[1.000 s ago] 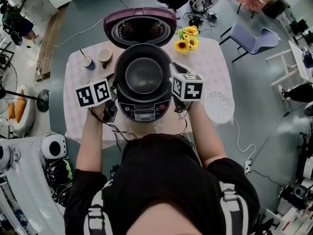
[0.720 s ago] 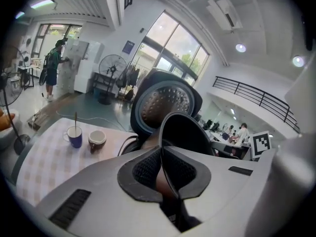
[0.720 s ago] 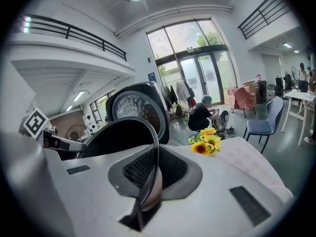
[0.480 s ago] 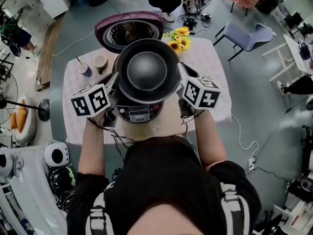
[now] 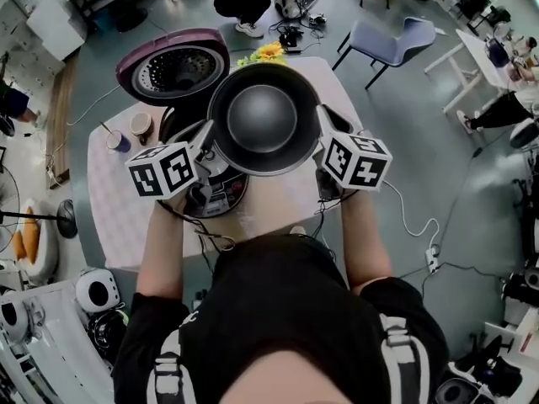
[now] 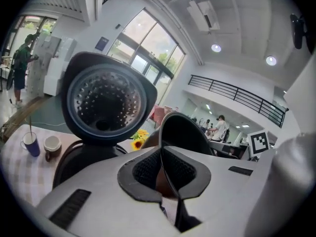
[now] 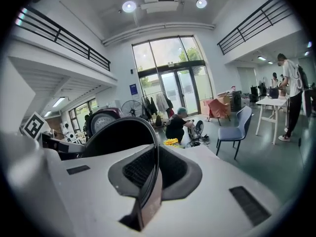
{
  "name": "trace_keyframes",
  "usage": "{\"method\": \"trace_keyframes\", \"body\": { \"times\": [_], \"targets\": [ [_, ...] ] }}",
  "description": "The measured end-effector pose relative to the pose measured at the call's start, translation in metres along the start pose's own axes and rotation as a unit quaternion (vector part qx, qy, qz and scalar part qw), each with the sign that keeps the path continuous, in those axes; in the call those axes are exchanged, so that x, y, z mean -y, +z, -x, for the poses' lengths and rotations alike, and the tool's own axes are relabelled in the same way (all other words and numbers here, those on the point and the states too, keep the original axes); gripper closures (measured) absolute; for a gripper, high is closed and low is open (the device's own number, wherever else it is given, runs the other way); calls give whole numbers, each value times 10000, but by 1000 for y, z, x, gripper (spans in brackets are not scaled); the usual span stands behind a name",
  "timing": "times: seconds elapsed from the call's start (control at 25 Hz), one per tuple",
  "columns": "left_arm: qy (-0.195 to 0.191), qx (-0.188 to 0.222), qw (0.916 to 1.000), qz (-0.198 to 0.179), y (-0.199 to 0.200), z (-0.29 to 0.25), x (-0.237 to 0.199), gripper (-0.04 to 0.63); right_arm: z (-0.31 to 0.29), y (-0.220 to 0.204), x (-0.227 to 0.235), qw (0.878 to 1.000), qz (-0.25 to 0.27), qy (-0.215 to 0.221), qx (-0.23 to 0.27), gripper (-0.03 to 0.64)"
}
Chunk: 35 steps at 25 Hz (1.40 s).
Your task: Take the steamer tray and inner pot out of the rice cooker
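Between the two grippers, the dark inner pot (image 5: 264, 116) hangs in the air, pinched at opposite sides of its rim. The left gripper (image 5: 206, 139) is closed on the rim's left edge. In the left gripper view its jaws (image 6: 162, 168) are clamped tight onto the thin metal lip, with the pot's black wall (image 6: 183, 135) rising just beyond the pads. The right gripper (image 5: 323, 135) is closed on the right edge in the same way. In its own view the jaws (image 7: 155, 174) bite on the rim, and the pot's curved side (image 7: 121, 135) fills the space just to their left.

Below and to the left of the left gripper stands the rice cooker body (image 5: 217, 194) on the pink checked table (image 5: 118, 217), with its control panel showing under the pot. The purple rice cooker lid (image 5: 173, 70) stands open ahead of the left gripper, and its perforated inner face (image 6: 106, 100) is turned towards that camera. Further left of that gripper are a blue cup with a straw (image 6: 30, 144) and a brown mug (image 6: 51, 146), just beside each other on the table. Sunflowers (image 5: 268, 52) lie at the table's far edge, beyond the pot. Ahead of the right gripper and well apart from it, a blue chair (image 7: 238, 127) stands on the floor.
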<state>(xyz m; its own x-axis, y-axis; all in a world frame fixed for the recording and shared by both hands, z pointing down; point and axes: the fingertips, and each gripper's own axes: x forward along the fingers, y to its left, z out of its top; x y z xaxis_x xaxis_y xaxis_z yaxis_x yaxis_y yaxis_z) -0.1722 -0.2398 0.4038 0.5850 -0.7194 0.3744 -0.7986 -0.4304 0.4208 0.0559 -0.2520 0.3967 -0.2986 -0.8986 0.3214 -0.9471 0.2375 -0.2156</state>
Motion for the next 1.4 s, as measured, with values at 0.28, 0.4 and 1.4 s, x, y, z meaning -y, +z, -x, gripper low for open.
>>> {"method": "trace_keyframes", "body": {
  "times": [0.28,0.4,1.4],
  "targets": [
    [-98,-494,9987,-48,-38,-62,40,575,11,-19,77,9989,-195,-311,-291,589],
    [46,-778,9969,-100,-56,-85,45,574,5,-34,103,9977,-268,-387,-493,589],
    [1071,-1925,9730,691,-115,-196,-15,580,-107,-139,180,9813,-948,-311,-1645,588]
  ]
}}
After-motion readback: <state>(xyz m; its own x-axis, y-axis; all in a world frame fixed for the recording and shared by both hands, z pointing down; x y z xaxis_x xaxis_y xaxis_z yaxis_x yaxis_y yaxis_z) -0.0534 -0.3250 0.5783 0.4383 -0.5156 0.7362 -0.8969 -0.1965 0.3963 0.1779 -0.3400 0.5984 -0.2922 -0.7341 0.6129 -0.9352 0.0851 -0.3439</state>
